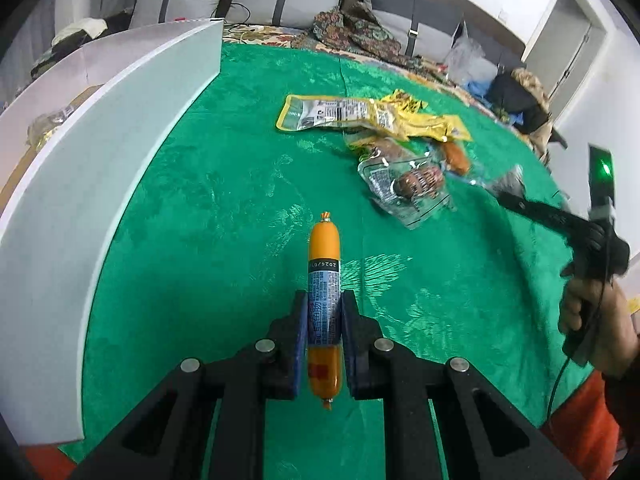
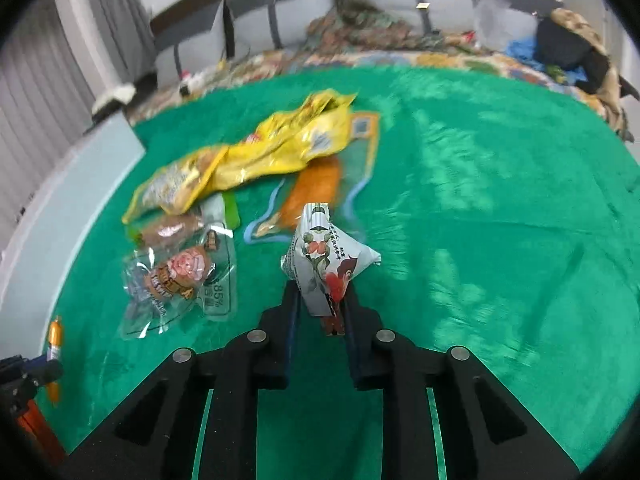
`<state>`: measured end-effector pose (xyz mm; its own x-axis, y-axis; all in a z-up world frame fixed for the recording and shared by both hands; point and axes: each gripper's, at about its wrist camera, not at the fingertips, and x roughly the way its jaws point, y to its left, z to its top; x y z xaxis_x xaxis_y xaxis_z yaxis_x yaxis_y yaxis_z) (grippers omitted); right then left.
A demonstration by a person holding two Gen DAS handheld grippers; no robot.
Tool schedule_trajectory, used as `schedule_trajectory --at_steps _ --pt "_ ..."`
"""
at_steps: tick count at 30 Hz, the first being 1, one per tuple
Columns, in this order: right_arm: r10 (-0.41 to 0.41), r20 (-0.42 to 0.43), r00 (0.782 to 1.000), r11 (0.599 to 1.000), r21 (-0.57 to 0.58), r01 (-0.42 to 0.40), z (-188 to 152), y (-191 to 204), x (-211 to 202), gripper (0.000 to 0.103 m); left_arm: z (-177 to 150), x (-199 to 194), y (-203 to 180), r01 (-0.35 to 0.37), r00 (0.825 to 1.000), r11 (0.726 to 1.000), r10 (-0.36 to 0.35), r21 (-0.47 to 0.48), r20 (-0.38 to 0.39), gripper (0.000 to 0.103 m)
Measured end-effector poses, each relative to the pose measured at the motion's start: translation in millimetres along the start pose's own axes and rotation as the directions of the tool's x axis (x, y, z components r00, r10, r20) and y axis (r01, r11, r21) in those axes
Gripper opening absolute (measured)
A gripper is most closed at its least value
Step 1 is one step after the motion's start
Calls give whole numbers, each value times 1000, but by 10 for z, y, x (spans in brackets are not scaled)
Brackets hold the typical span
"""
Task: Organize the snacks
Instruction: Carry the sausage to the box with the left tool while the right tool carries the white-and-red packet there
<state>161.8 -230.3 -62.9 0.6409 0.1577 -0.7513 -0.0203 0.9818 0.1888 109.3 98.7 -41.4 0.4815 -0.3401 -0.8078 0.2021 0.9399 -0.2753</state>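
Note:
My left gripper [image 1: 323, 300] is shut on an orange sausage stick [image 1: 324, 256] with a blue label, held above the green cloth. The stick also shows at the left edge of the right wrist view [image 2: 55, 340]. My right gripper [image 2: 320, 292] is shut on a small white snack packet [image 2: 324, 260] with a red cartoon print. A pile of snacks lies on the cloth: yellow packets [image 1: 360, 114] [image 2: 256, 156], a clear pack with a brown snack [image 1: 416, 184] [image 2: 180, 272], and an orange snack in a clear pack [image 2: 316, 188].
A white box wall [image 1: 100, 184] stands at the left of the green cloth [image 1: 224, 184]; its pale corner shows in the right wrist view [image 2: 80, 184]. The right hand with its black gripper [image 1: 576, 232] is at the right. A cluttered sofa lies beyond the table.

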Motion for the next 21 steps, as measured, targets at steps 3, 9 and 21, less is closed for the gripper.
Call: schedule_trajectory --at_steps 3,9,21 --pt "57 12 998 998 34 -57 -82 -41 -263 20 27 -154 17 51 998 998 -49 -36 31 15" --pt "238 54 970 970 -64 -234 146 638 -790 21 287 -894 399 109 982 987 -88 -116 169 15" --pt "607 -118 786 740 -277 -613 662 3566 -931 71 372 -1730 2244 -341 889 850 431 -401 157 72"
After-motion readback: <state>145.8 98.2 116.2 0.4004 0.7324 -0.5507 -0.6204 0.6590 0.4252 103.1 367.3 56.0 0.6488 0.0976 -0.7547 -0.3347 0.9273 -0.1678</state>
